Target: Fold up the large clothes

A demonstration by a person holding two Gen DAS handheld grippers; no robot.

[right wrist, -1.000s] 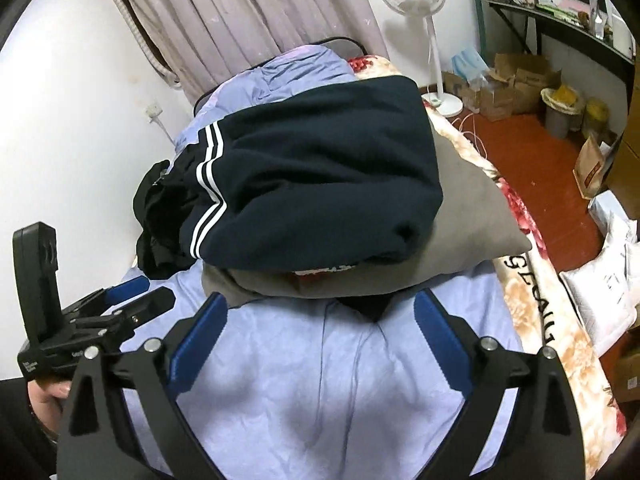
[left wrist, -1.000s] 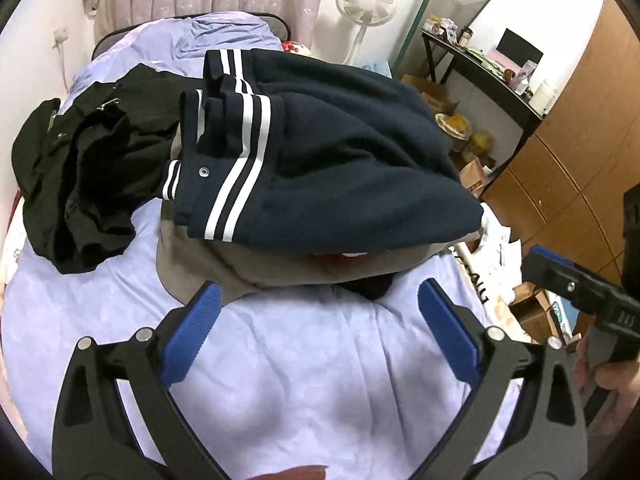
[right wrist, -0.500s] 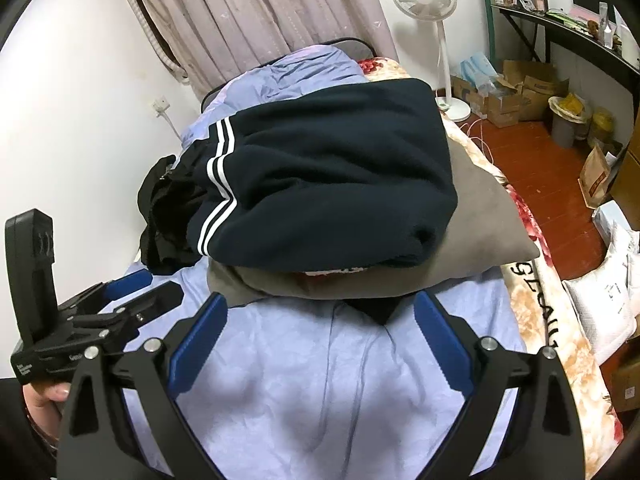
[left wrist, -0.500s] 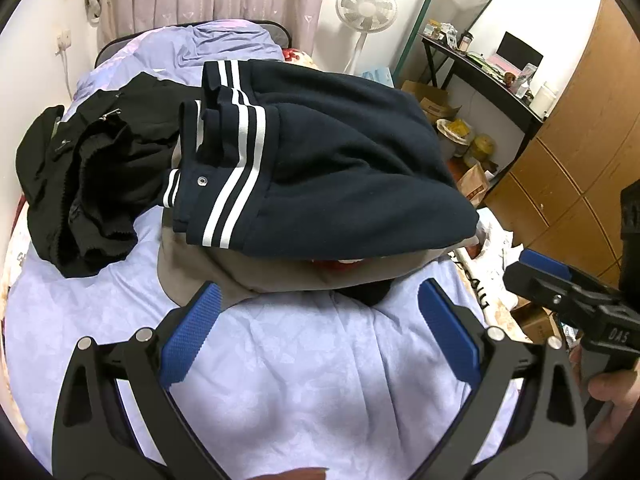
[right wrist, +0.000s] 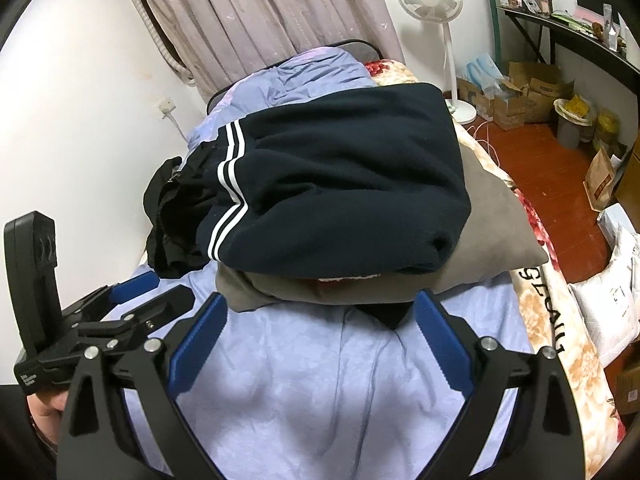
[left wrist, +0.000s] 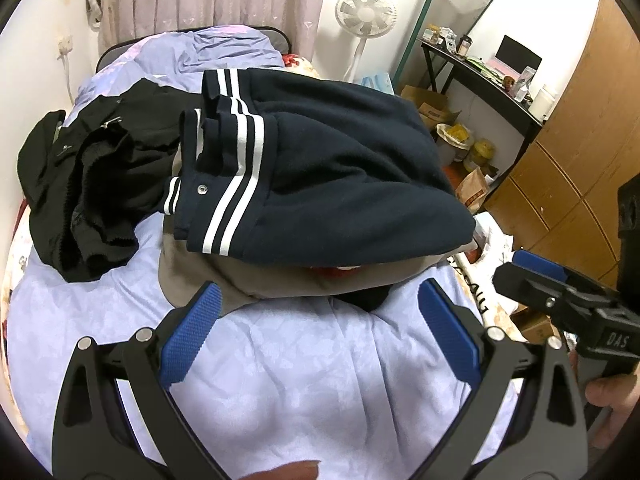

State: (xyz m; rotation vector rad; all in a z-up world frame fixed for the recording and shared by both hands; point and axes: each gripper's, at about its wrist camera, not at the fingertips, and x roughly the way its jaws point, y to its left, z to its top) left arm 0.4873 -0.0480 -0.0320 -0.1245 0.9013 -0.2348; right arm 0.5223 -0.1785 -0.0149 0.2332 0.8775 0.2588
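Navy folded jacket (left wrist: 344,168) tops the stack, so my left gripper (left wrist: 316,340) and right gripper (right wrist: 320,340), both released, should next take the black garment (left wrist: 92,192).

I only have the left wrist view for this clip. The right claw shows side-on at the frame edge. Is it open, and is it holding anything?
Observer: Open. In the right wrist view the right claw has its pads wide apart above the blue sheet, holding nothing.
Operator: What lies under the navy garment on its right side?
Observer: The grey fabric sticks out well past the navy striped garment there, ending in a corner beside the floral blanket.
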